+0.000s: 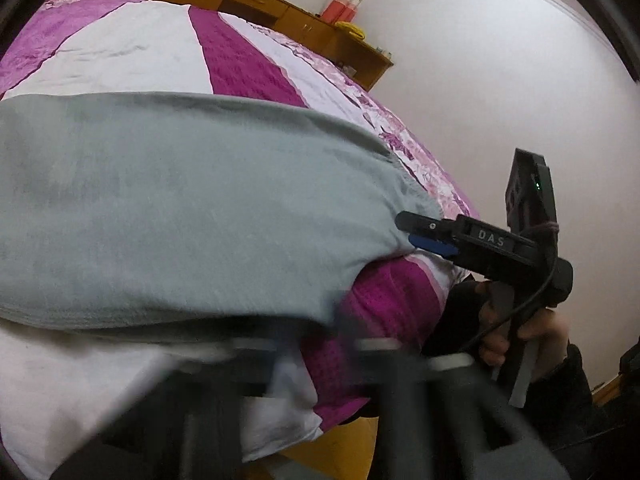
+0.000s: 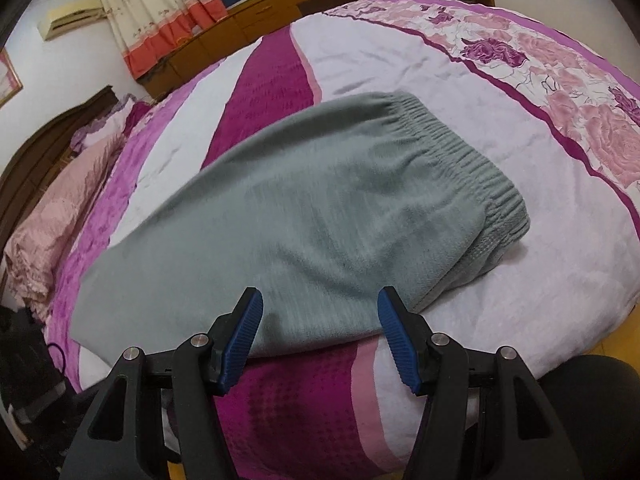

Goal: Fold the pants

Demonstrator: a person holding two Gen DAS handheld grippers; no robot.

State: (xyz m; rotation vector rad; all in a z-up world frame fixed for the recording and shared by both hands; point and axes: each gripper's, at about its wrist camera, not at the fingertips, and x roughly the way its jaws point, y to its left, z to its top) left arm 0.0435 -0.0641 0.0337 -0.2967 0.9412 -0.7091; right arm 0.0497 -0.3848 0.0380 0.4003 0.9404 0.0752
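The left hand-held gripper [image 1: 360,360] shows only as a blur low in its own view, so whether its jaws are apart or together cannot be told. Ahead of it the soft grey fleece pants [image 2: 288,216] lie flat on the purple-and-white striped bed quilt [image 2: 420,64], legs apparently stacked, long axis running from the leg end on the left to the elastic waistband [image 2: 472,156] on the right. The right hand-held gripper [image 2: 320,336] stands with jaws wide apart over the near edge by the waistband, so it is likely nearer that end.
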